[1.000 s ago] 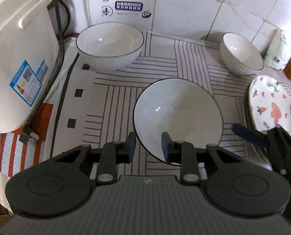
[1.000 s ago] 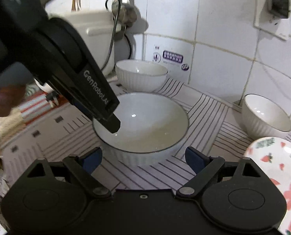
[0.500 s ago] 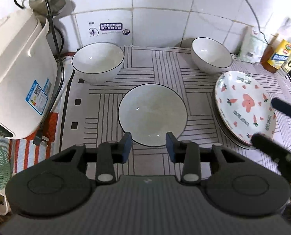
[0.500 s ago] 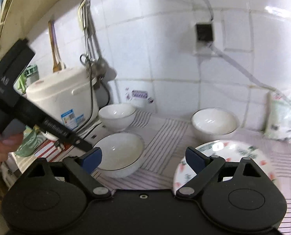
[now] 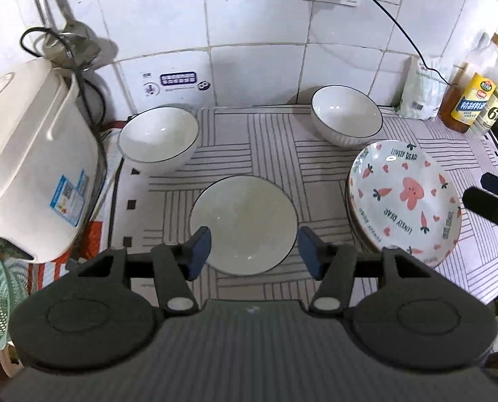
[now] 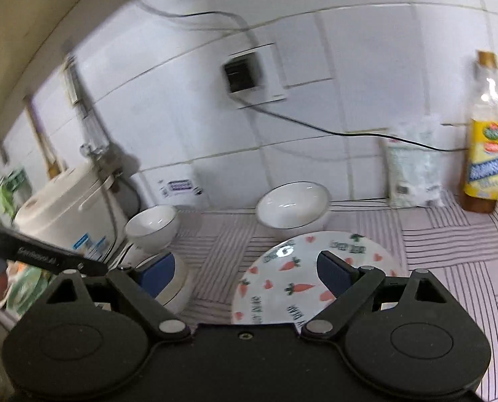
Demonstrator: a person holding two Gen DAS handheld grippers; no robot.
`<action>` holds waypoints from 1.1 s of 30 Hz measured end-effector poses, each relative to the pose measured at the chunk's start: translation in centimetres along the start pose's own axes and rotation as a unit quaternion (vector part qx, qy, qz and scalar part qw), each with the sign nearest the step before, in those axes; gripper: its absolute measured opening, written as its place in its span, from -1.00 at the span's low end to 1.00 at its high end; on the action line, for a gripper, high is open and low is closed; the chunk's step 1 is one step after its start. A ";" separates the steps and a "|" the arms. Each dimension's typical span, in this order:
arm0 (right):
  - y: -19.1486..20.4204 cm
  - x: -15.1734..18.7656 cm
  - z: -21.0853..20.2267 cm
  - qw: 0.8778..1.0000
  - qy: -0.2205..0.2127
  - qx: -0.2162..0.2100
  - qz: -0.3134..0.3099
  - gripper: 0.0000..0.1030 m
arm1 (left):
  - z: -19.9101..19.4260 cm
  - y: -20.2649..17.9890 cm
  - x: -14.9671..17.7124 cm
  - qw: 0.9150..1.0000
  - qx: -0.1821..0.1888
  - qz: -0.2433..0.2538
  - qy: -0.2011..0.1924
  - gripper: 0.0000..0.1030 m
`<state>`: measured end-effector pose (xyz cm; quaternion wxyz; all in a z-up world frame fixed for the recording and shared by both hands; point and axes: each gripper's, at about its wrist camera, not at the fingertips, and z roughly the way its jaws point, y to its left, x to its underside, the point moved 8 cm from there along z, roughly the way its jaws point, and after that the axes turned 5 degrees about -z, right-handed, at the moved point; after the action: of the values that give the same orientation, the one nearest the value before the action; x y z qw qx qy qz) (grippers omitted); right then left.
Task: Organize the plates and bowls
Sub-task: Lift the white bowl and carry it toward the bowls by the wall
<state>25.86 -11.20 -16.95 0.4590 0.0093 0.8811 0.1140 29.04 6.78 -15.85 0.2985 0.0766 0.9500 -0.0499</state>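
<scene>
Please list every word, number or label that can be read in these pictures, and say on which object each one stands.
"LOVELY BEAR": printed several times on the carrot plate.
"6": large digit on the label of the clear bottle.
Yellow label of the oil bottle: print too small to read.
Wall sticker: too small to read.
Blue label on the rice cooker: too small to read.
White packet: unreadable.
Lettering on the left gripper, seen from the right wrist: blurred.

Left wrist view sharp, evenly bright, soft shadows on the tiled wall (image 5: pixel 255 16) behind hanging utensils; strong fisheye bending at edges. Right wrist view motion-blurred throughout, glare top right, dim corners.
</scene>
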 end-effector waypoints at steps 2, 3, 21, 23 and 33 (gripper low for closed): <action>-1.0 -0.2 0.2 1.000 -0.008 0.008 0.009 0.82 | 0.7 -0.6 -0.5 1.000 0.004 0.000 -0.003 0.24; -1.3 -0.3 0.3 1.000 -0.012 0.012 0.010 0.82 | 1.1 -0.9 -0.7 1.000 0.009 0.000 -0.005 0.26; -7.4 -0.3 11.1 0.991 0.011 0.045 0.123 0.62 | 11.6 -3.1 -5.5 0.994 0.052 -0.095 -0.022 0.39; -7.8 -0.5 12.3 0.990 0.012 0.048 0.132 0.53 | 12.7 -3.6 -6.4 0.994 0.049 -0.098 -0.030 0.39; -8.9 -1.2 17.7 0.988 0.034 0.085 0.124 0.04 | 18.4 -6.5 -8.8 0.992 0.055 -0.106 -0.033 0.27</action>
<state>41.68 -16.64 -27.64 0.4085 0.1542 0.8946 0.0948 45.29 -3.17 -25.50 0.3178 -0.0100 0.9383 -0.1362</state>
